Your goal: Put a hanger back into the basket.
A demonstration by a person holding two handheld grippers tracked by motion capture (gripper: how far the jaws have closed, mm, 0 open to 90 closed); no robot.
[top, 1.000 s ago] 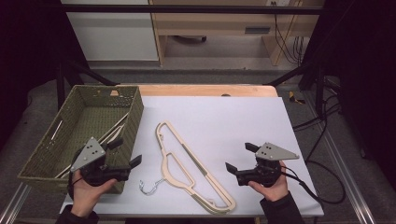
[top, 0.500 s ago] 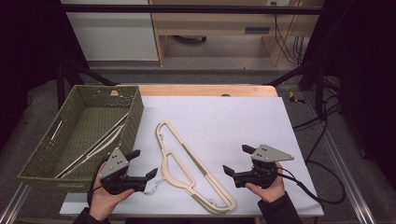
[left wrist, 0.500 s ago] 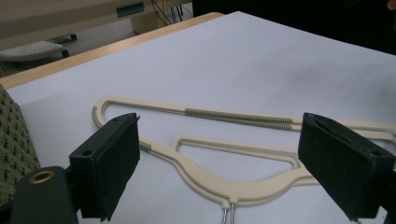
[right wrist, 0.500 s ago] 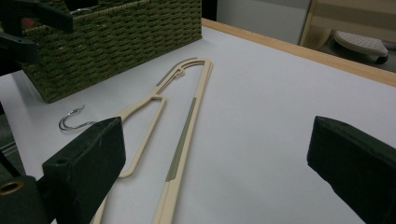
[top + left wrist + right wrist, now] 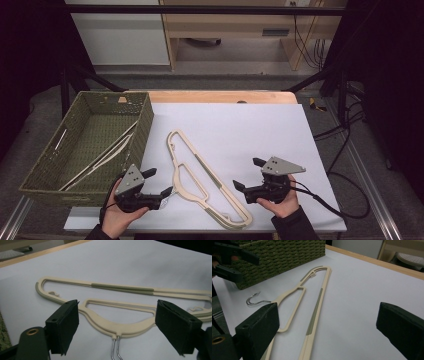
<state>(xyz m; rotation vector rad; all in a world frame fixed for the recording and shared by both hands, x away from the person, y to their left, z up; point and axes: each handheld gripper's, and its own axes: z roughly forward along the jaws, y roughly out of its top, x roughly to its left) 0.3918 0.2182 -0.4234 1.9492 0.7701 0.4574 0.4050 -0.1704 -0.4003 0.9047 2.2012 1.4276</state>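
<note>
White bench (image 5: 260,130) now has the left gripper (image 5: 159,183) lowered at the hanger (image 5: 200,181), fingers spread but narrowing, probably about to grasp its neck; right gripper (image 5: 248,174) waits spread.

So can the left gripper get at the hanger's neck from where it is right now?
Probably yes. The left gripper sits low beside the hanger, jaws open, and in the left gripper view the neck lies straight ahead between them. Nothing lies between; the basket stands off to the side.
</note>
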